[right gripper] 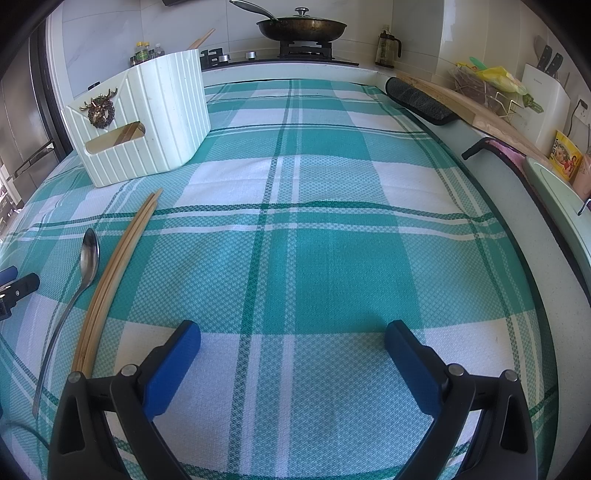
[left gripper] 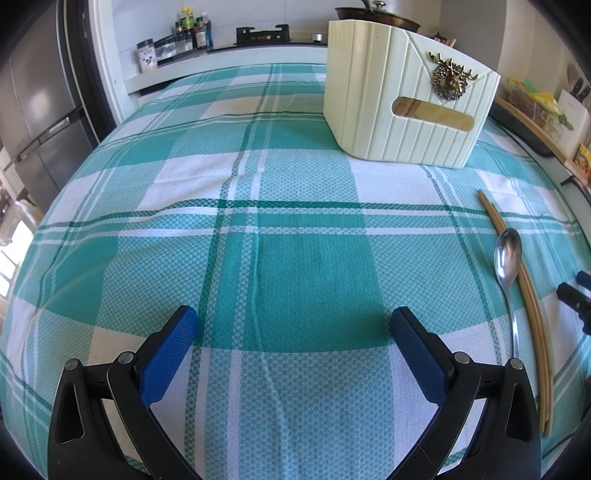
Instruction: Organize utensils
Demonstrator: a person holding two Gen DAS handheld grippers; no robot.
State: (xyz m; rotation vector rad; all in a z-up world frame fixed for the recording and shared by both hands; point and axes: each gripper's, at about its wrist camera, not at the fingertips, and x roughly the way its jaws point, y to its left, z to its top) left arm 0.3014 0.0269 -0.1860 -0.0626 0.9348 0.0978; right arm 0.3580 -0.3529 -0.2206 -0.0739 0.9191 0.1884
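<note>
While both tools hang low over the checked cloth, nothing is between either pair of fingers. Seen from the left wrist camera, the left gripper (left gripper: 293, 325) has its blue-padded fingers (left gripper: 170, 354) spread wide apart above the teal and white tablecloth (left gripper: 258, 184) covering the surface. Farther back and to the right stands the cream ribbed holder (left gripper: 402, 99), upright on the cloth, with a brass stag ornament (left gripper: 451, 75) on its front and a slot below it through which something wooden shows. Right of the left gripper lie the utensils: a metal spoon (left gripper: 509, 266) with its bowl pointing towards the holder, and just beside it on the right a pair of wooden chopsticks (left gripper: 532, 306), lying lengthwise on the cloth and close enough that the spoon bowl seems to touch them. Part of the right gripper (right gripper: 293, 332) shows dark at the far right edge of that view. From the right wrist camera, the same chopsticks (right gripper: 114, 273) and spoon (right gripper: 86, 266) lie to its left, outside the holder (right gripper: 147, 114), and the right gripper's fingers (right gripper: 410, 362) are likewise held wide apart over bare cloth. Behind, a lidded pan (right gripper: 301, 26) sits on the stove.
</note>
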